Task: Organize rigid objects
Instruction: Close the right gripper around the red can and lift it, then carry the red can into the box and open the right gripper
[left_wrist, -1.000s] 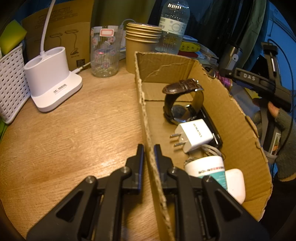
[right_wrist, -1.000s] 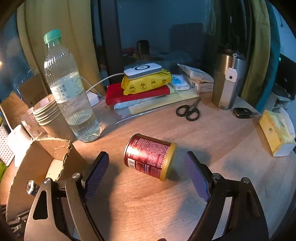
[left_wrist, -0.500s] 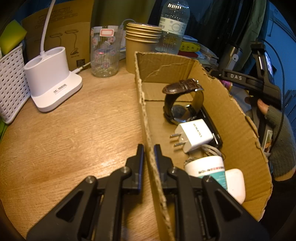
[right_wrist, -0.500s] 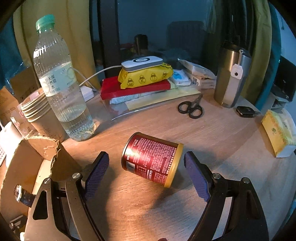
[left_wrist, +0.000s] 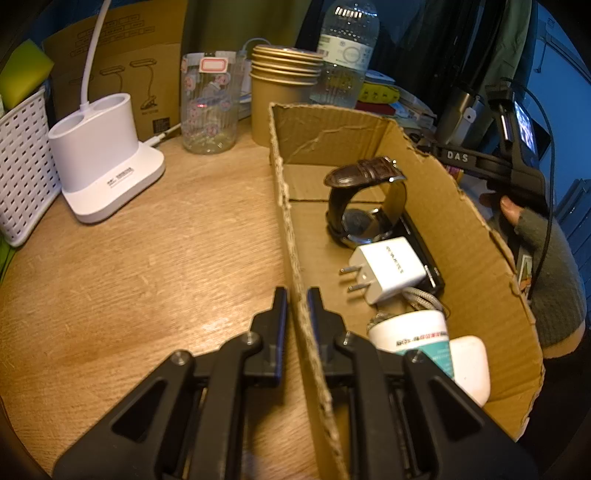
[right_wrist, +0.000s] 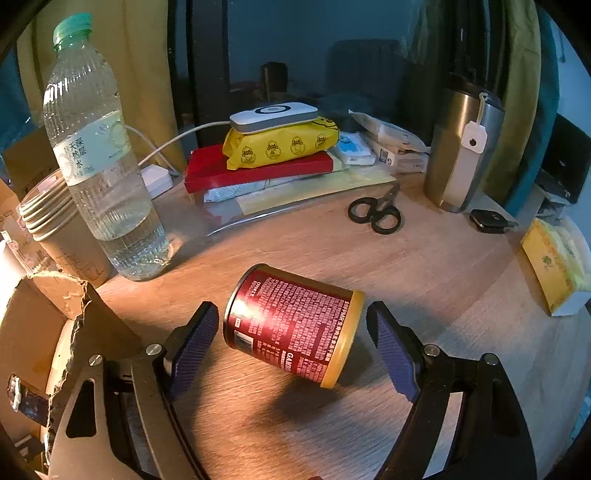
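The can (right_wrist: 291, 326) lies on its side on the counter (right_wrist: 443, 280), right of the box (left_wrist: 480, 258) — rigid, smooth, likely to roll. It is best gripped end to end. The right gripper (right_wrist: 291, 347) straddles it, jaws closing, not yet touching; the left gripper (left_wrist: 297, 310) is clamped on the box wall.

Lived-in room of a home, a desk corner used for everyday storage. Round wooden table (right_wrist: 424, 266) crowded with personal clutter: water bottle (right_wrist: 99, 155), stack of paper cups (left_wrist: 286, 92), steel travel mug (right_wrist: 461, 147), scissors (right_wrist: 376, 210), tissue pack (right_wrist: 557, 262), yellow wet-wipe pack (right_wrist: 280, 142) on a red box (right_wrist: 258, 170). White desk lamp base (left_wrist: 103, 166) and white plastic basket (left_wrist: 22, 166) stand at the table's edge. Curtains (right_wrist: 147, 74) and hanging clothes (right_wrist: 524, 92) close behind. Dim room, warm lamp light on the tabletop. No lab or shop fittings visible.
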